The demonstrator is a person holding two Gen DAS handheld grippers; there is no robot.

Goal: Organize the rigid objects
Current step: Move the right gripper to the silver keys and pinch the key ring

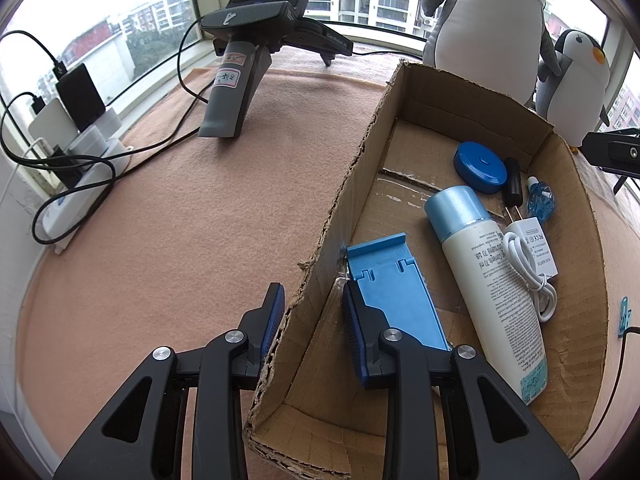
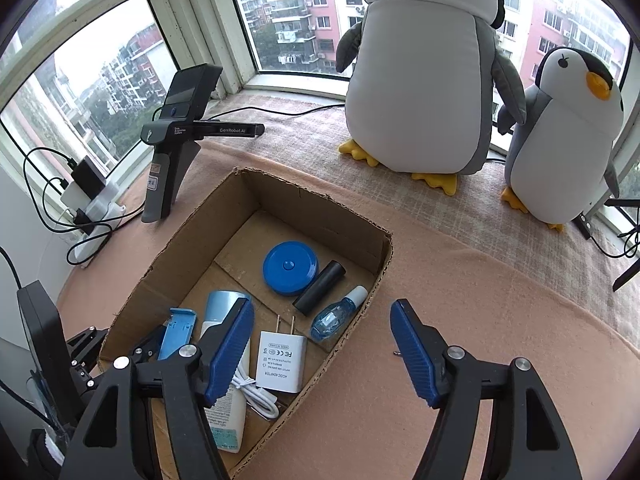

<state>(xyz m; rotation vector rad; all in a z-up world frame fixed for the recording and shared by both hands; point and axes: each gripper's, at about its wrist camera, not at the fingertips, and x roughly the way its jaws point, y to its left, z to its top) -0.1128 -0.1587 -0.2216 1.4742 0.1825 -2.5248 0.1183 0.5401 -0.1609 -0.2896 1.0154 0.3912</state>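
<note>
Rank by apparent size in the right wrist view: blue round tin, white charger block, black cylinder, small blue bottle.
1. Blue round tin
2. White charger block, though it sits nearer the camera
3. Black cylinder and small blue bottle: too alike to rank

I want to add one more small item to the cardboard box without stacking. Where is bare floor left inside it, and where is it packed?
Free: the cardboard box floor at the far-left corner, bordered by the back wall and the blue round tin. Crowded: the right side, with black cylinder, small blue bottle, white adapter; the near end, with white tube and blue stand.
</note>
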